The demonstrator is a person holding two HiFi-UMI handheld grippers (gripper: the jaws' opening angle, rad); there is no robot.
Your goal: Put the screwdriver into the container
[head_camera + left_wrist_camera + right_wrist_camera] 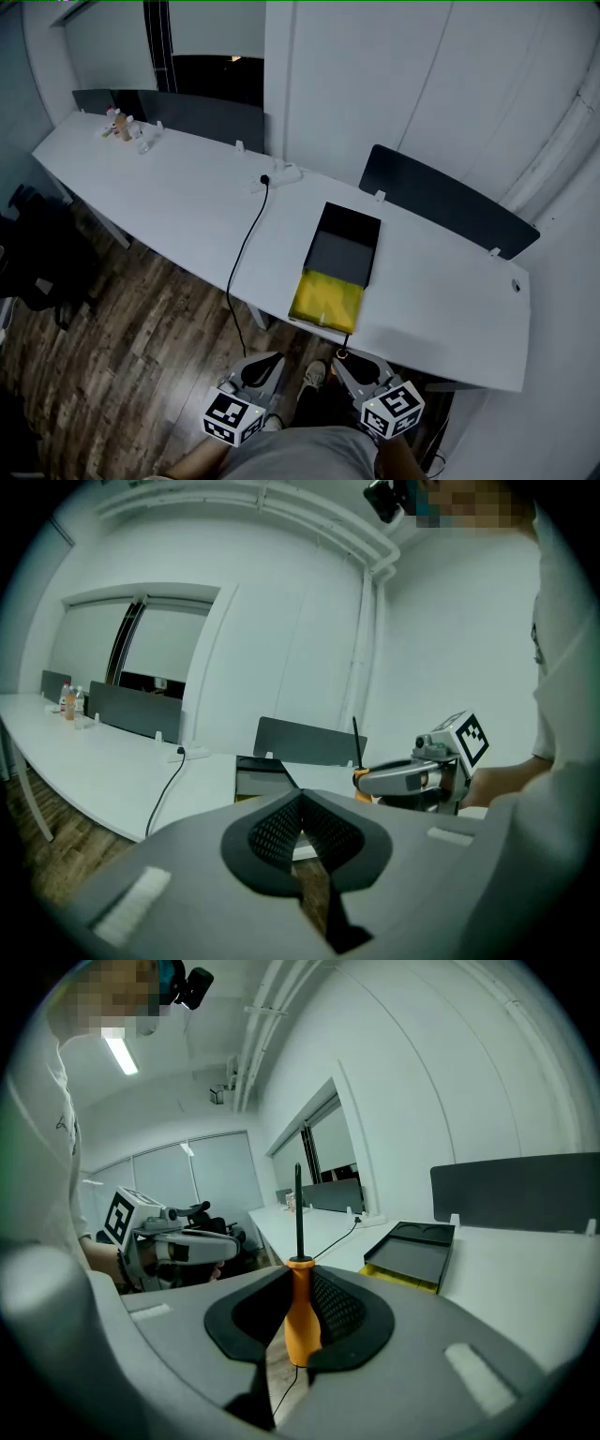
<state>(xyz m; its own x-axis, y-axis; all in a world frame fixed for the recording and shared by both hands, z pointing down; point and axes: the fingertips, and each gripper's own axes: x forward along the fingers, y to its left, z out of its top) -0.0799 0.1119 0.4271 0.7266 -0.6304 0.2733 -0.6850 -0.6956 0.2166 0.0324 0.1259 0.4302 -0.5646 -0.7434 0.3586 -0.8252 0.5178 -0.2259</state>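
Screwdriver [302, 1309]: orange handle gripped upright in your right gripper [359, 370]. Left gripper [302, 829]: closed, empty. Container [352, 225], 12 o'clock: placement pending.

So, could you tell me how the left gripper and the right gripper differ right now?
The right gripper is clamped on the orange handle of the screwdriver, shaft pointing up; the left gripper holds nothing. The left gripper's jaws meet, while the right gripper's stand apart by the handle's width. Both are held low, short of the table.
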